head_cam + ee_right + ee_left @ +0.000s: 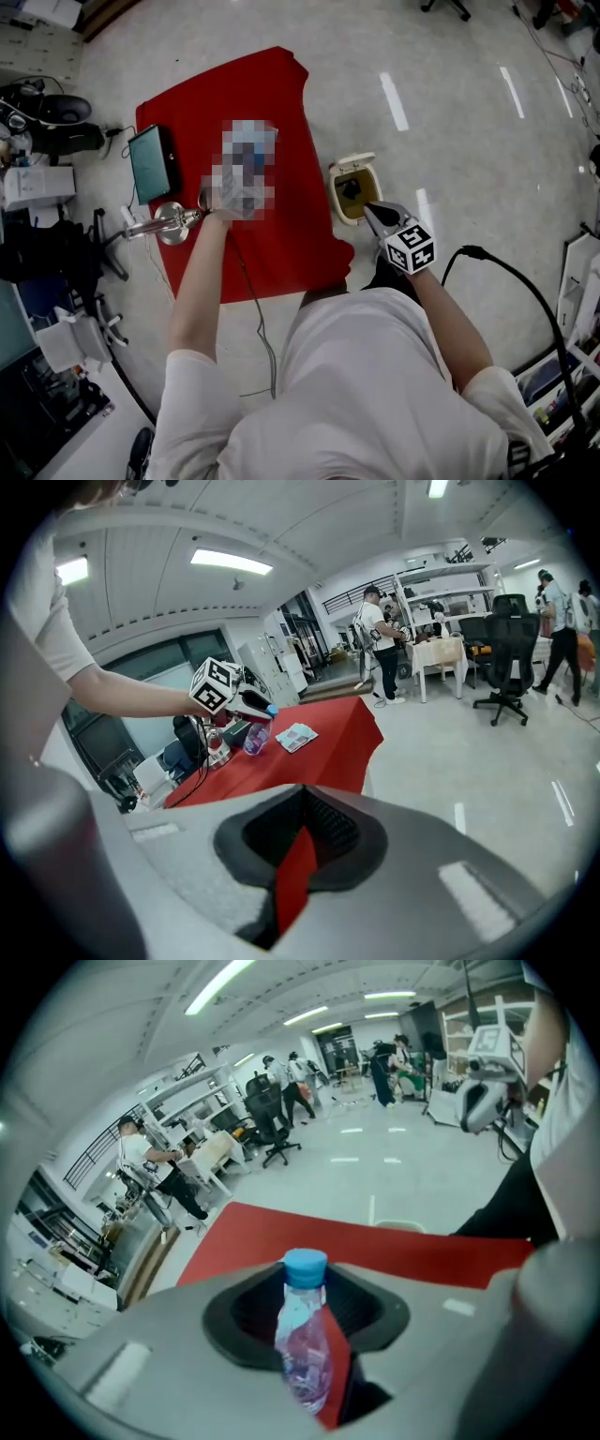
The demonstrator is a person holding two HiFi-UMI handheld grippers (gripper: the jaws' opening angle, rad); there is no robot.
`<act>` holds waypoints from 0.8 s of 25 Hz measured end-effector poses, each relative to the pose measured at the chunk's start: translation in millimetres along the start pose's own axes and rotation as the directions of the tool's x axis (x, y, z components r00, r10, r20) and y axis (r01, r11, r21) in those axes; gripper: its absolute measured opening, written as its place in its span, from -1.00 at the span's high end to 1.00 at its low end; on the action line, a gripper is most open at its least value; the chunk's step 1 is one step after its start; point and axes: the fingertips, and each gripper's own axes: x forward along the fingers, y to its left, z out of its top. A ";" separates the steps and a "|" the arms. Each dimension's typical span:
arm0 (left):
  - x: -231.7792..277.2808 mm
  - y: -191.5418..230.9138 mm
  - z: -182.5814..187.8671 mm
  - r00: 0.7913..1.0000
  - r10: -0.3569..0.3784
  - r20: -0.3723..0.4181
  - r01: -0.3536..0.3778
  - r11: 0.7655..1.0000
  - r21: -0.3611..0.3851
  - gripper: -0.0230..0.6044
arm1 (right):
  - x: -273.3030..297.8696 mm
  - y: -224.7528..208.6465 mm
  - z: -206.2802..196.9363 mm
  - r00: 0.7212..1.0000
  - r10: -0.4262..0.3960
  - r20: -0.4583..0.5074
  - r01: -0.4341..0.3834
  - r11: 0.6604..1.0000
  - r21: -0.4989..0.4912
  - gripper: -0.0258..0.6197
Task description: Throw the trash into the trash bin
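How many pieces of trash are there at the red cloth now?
2. A blue-capped plastic bottle is gripped in the left claw above the red cloth; a flat printed packet lies on the cloth near it. Others may be hidden in the head view.

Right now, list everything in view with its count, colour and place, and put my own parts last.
cloth: 1, red, spread out left of the bin
bottle: 1, clear with a blue cap, held above the cloth
packet: 1, pale and printed, flat on the cloth
tablet: 1, black with a greenish screen, at the cloth's left edge
metal stand: 1, silver, just below the tablet in the head view
cable: 1, black, running across the cloth
trash bin: 1, beige rim, lid open, on the floor right of the cloth
left gripper: 1, shut on the bottle
right gripper: 1, empty, jaws slightly apart, by the bin's near edge
arms: 2, bare, in white short sleeves
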 end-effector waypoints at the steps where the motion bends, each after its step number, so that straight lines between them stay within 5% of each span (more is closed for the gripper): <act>1: -3.7 -3.8 4.5 1.000 0.003 0.007 -0.003 1.000 -0.018 0.46 | -2.9 -1.5 -1.1 1.000 0.005 0.000 -0.005 1.000 -0.003 0.92; 12: -47.7 -59.9 72.7 0.991 0.038 0.132 -0.006 0.973 -0.232 0.46 | -37.1 -30.3 -7.8 0.999 0.051 0.001 -0.051 0.998 -0.039 0.92; 20: -60.1 -104.1 121.1 0.977 0.067 0.204 0.000 0.951 -0.310 0.46 | -54.1 -49.8 -13.7 0.997 0.081 -0.008 -0.081 0.995 -0.053 0.92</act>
